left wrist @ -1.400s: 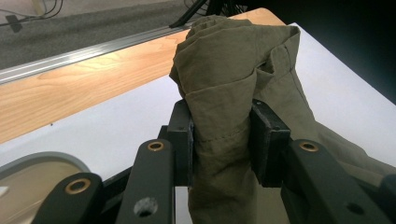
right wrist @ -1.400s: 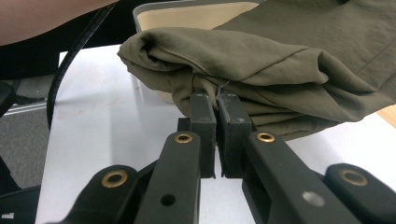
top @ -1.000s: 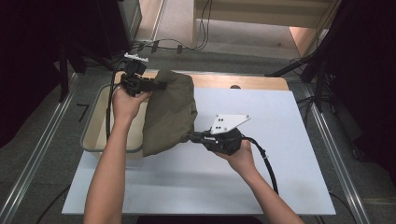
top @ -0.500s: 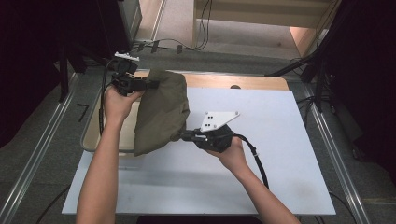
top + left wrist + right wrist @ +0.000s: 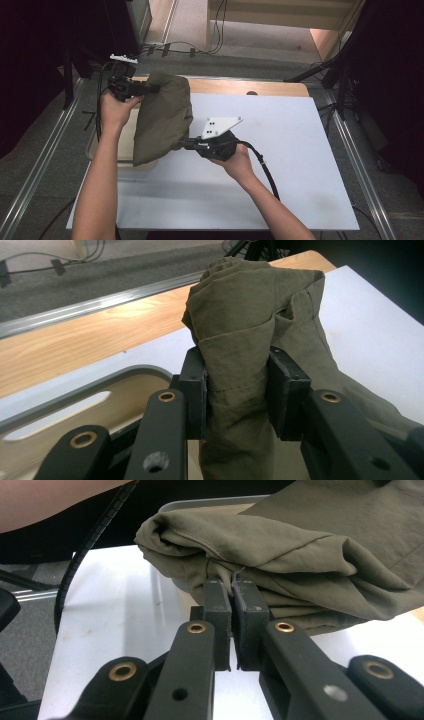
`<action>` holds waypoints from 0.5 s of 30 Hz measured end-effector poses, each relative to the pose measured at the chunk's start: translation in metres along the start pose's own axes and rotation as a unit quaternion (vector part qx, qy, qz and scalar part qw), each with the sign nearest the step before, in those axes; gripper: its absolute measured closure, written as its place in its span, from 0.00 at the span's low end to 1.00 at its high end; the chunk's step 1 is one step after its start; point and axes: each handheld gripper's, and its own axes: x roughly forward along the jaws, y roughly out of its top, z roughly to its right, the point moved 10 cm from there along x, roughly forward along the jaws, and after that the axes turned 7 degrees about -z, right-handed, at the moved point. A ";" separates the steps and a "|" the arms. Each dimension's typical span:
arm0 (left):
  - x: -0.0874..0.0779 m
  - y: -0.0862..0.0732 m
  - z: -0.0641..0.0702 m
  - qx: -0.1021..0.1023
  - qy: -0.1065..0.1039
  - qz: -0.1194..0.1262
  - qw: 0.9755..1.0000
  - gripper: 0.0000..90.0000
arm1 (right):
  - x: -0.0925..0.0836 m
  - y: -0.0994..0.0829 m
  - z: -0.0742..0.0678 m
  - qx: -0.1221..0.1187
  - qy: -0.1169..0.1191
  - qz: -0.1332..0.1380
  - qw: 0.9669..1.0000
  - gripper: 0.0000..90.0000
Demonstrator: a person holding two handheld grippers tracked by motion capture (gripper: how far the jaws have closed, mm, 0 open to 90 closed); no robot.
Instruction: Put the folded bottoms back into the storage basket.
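Two grippers, left gripper and right gripper, clamped on olive garment; we judge it lifted over tray, lowering in remains.

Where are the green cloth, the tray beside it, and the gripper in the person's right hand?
green cloth [image 5: 162,117], high view, middle of the hanging fabric.
tray [image 5: 125,145], high view, bare floor beside the cloth.
right gripper [image 5: 231,597], right gripper view, between its fingertips, pinching the cloth's edge.
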 end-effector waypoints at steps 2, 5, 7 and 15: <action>-0.001 -0.001 -0.003 -0.001 0.002 -0.001 1.000 0.74 | 0.002 0.002 0.000 -0.001 0.001 0.000 1.000 0.94; -0.003 -0.001 -0.007 -0.003 0.004 0.000 1.000 0.74 | 0.005 0.005 -0.001 -0.003 0.001 0.001 1.000 0.94; -0.004 -0.001 -0.009 -0.004 0.005 0.001 1.000 0.74 | 0.006 0.007 -0.001 -0.004 0.001 0.001 1.000 0.94; -0.009 -0.001 -0.015 0.007 0.014 -0.001 1.000 0.74 | 0.014 0.015 -0.001 -0.005 0.004 0.003 1.000 0.94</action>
